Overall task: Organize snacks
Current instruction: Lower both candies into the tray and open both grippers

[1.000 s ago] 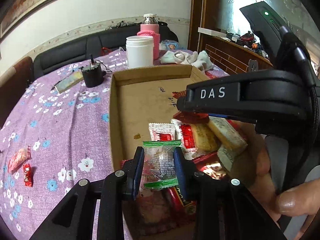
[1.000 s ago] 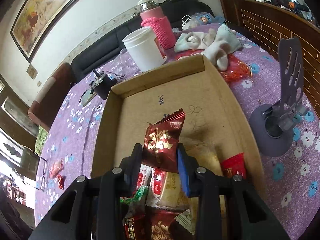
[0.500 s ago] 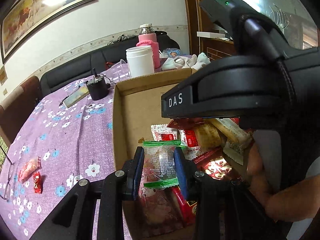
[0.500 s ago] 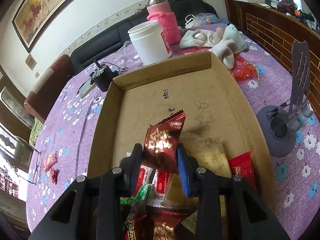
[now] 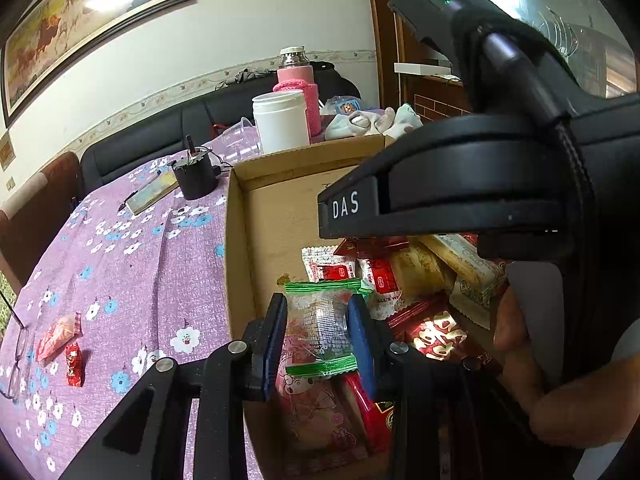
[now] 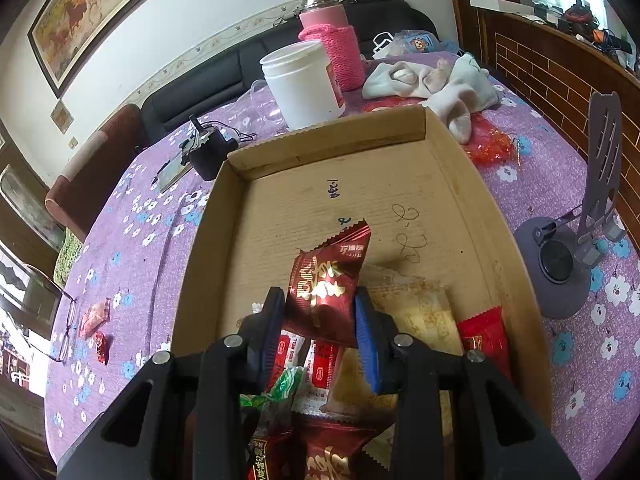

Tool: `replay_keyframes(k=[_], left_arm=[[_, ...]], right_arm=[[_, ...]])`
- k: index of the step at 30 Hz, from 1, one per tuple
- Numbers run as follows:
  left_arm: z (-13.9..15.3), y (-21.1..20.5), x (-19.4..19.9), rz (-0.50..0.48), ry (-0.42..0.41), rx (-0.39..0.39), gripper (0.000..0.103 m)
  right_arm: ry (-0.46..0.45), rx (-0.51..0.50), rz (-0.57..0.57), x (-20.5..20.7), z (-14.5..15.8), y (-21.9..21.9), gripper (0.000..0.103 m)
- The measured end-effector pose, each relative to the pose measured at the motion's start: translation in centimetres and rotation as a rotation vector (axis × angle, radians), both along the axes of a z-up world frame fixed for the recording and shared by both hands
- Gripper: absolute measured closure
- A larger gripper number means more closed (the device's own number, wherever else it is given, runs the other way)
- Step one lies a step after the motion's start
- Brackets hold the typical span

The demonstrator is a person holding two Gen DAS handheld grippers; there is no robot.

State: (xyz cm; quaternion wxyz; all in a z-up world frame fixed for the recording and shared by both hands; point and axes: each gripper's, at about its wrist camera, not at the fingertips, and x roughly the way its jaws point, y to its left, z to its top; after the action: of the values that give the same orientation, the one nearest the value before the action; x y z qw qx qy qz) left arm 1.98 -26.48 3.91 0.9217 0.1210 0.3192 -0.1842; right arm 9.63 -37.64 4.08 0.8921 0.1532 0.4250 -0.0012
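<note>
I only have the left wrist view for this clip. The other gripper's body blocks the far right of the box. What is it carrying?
Observer: The right gripper is shut on a dark red snack packet, held above the cardboard box.
Operator: Anything on the table right of the box?
Observer: A grey phone stand sits there on the purple cloth.
Operator: Is the box's far half filled?
Observer: No, bare cardboard with pen scribbles; the snacks crowd the near end.
</note>
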Motion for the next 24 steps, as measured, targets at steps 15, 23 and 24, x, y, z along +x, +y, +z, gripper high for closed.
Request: replay_keyframes(k=[15, 23, 24], left_arm=[[-0.19, -0.02, 0.39, -0.001, 0.016, -0.003, 0.07], [-0.18, -0.02, 0.36, 0.0, 0.017, -0.004, 0.067], [-0.16, -0.01, 0.35, 0.002, 0.017, -0.006, 0.065]], right_arm=[[0.0, -0.012, 0.002, -0.02, 0.01, 0.11, 0.069], [0.002, -0.018, 0.003, -0.05, 0.06, 0.17, 0.067], [0.002, -0.019, 0.003, -0.06, 0.05, 0.22, 0.065]])
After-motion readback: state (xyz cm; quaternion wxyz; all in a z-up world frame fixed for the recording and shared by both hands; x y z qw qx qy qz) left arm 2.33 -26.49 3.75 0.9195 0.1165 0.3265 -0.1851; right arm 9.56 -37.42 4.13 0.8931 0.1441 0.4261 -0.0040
